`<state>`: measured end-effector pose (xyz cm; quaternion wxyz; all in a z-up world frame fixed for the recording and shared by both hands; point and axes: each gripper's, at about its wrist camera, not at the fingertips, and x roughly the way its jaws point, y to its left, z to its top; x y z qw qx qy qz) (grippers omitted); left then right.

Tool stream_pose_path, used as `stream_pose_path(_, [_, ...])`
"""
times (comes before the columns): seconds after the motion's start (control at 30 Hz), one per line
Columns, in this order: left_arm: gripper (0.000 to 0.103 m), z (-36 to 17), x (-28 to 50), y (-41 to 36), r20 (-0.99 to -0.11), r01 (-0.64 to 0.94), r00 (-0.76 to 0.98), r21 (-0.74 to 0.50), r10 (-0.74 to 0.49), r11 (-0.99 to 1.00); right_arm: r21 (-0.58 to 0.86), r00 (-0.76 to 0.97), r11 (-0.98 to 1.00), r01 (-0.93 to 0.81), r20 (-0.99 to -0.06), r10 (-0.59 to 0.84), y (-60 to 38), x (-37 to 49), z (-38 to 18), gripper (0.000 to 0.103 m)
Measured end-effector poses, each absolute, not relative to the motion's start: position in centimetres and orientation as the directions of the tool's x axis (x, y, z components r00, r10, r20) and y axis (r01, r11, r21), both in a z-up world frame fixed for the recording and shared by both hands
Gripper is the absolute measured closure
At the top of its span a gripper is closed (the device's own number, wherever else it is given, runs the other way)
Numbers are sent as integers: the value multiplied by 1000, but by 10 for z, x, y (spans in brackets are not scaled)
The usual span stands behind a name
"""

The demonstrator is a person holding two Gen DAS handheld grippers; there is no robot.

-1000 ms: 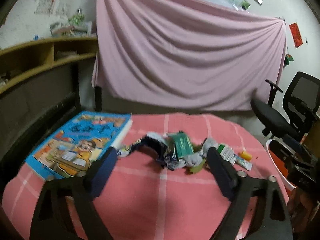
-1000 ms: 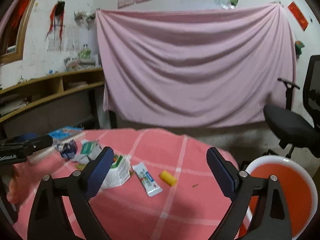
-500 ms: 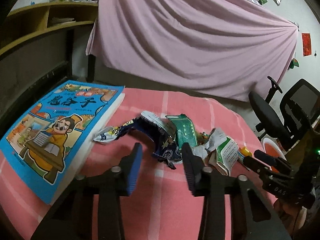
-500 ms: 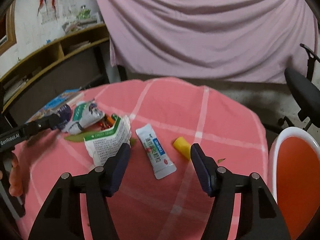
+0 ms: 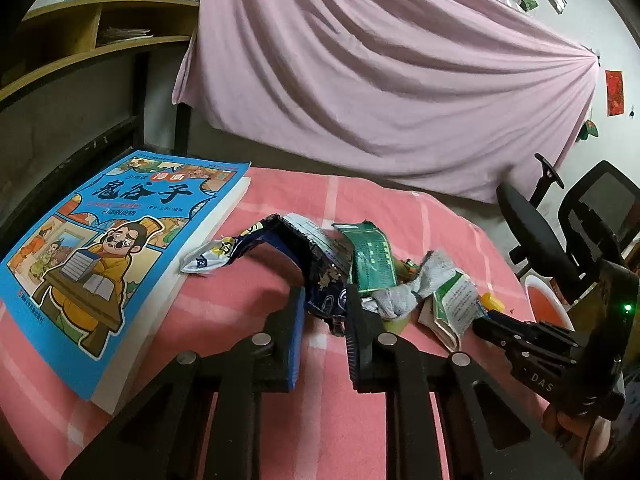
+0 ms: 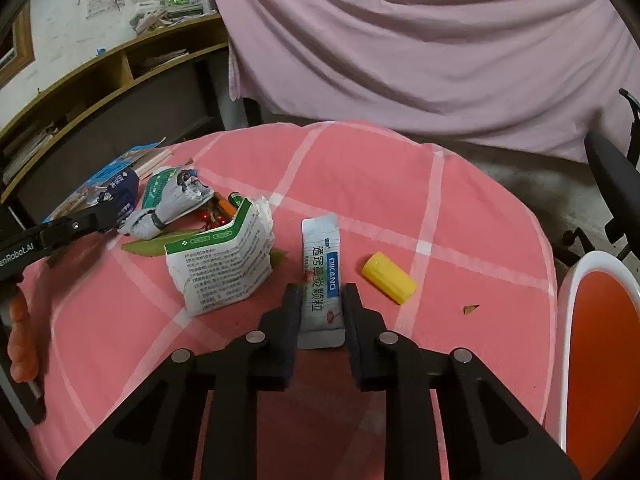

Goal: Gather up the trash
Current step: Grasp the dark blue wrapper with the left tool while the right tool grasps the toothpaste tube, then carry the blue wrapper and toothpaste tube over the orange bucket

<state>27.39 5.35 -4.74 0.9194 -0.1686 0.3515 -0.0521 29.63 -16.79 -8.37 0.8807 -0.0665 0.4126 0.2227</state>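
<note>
Trash lies on a pink checked tablecloth [image 6: 360, 168]. My left gripper [image 5: 323, 308] has its jaws close around the lower end of a dark blue snack wrapper [image 5: 316, 268], next to a green packet [image 5: 374, 260] and crumpled paper [image 5: 404, 296]. My right gripper [image 6: 322, 300] has its jaws close on both sides of a white DIKANG sachet [image 6: 323, 276] lying flat. A crumpled white-green leaflet box [image 6: 224, 264] lies to its left, a yellow cap [image 6: 389, 283] to its right. Whether either gripper grips firmly is unclear.
A blue comic book [image 5: 116, 248] lies at the table's left. A white bin with an orange inside [image 6: 600, 344] stands by the table's right edge. A black office chair [image 5: 560, 232] stands behind it. Batteries [image 6: 228, 206] and a leaf [image 6: 156, 245] lie among the trash.
Both grippers have moved down and forward to the table and narrowed their jaws, the left around the blue wrapper, the right around the white sachet.
</note>
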Motion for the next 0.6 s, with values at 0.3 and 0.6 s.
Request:
stream_pose_path(0.3, [90, -32, 248, 50, -522, 22, 830, -321, -196, 947, 24, 662, 903, -429, -671, 333, -171, 275, -68, 85])
stream_pose_path(0.6, [90, -16, 215, 21, -380, 95, 913, -153, -147, 984, -7, 826, 921, -389, -446, 345, -186, 238, -39, 84])
